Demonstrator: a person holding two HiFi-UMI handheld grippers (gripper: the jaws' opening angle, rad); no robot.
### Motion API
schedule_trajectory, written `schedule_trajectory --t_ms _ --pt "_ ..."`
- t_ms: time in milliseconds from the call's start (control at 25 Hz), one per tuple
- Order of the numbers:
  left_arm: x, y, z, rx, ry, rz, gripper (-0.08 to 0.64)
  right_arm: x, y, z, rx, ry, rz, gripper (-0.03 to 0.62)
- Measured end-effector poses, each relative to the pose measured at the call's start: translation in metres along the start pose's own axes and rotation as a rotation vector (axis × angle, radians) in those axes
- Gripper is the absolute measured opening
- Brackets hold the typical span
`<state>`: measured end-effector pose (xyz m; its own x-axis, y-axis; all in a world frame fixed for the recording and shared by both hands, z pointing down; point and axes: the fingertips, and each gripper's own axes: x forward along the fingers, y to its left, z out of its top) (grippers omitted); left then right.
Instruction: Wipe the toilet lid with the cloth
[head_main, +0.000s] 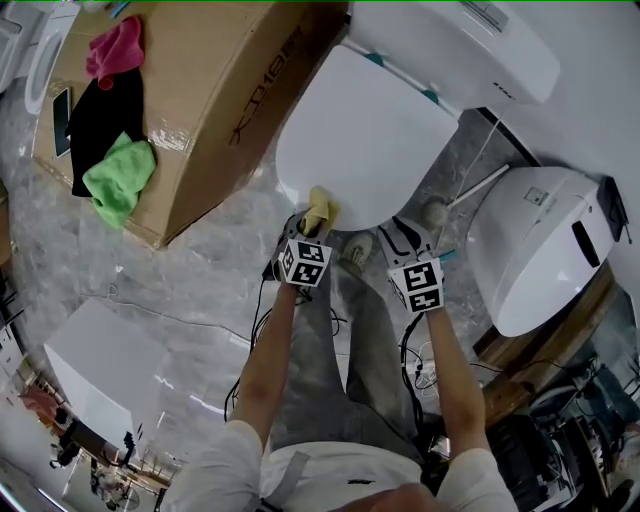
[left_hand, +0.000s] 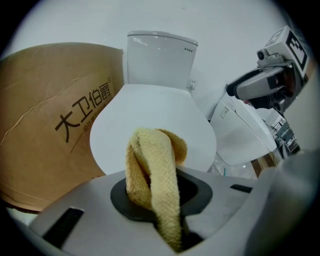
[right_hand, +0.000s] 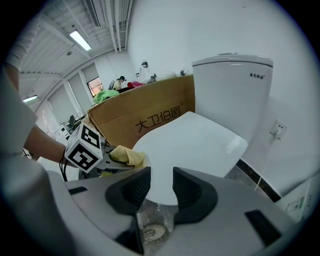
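Observation:
The white toilet lid (head_main: 370, 140) is down, seen from above in the head view. My left gripper (head_main: 312, 225) is at the lid's front edge, shut on a yellow cloth (head_main: 320, 208) that touches the rim. In the left gripper view the cloth (left_hand: 152, 170) bunches up out of the left gripper (left_hand: 160, 200), with the lid (left_hand: 150, 125) just beyond. My right gripper (head_main: 405, 240) hovers at the lid's front right, off the lid. In the right gripper view the right gripper (right_hand: 161, 187) has its jaws a little apart, holding nothing.
A big cardboard box (head_main: 200, 100) stands left of the toilet, with pink (head_main: 115, 50), black (head_main: 100, 115) and green (head_main: 120, 175) cloths on top. A second white toilet (head_main: 545, 245) is on the right, a toilet brush (head_main: 440, 210) between. The cistern (head_main: 470, 45) is behind.

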<state>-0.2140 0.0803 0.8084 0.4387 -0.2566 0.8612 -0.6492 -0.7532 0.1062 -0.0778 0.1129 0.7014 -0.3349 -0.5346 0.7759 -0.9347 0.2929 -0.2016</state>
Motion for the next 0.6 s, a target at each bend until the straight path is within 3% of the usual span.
schedule_trajectory --t_ms 320,600 --pt "-0.006 -0.050 0.012 0.051 -0.001 -0.087 0.080 -0.038 0.001 -0.009 0.018 -0.017 -0.022 0.153" --pt "-0.078 -0.068 0.094 0.069 -0.151 -0.105 0.080 -0.086 0.007 0.043 -0.016 -0.096 -0.023 0.153"
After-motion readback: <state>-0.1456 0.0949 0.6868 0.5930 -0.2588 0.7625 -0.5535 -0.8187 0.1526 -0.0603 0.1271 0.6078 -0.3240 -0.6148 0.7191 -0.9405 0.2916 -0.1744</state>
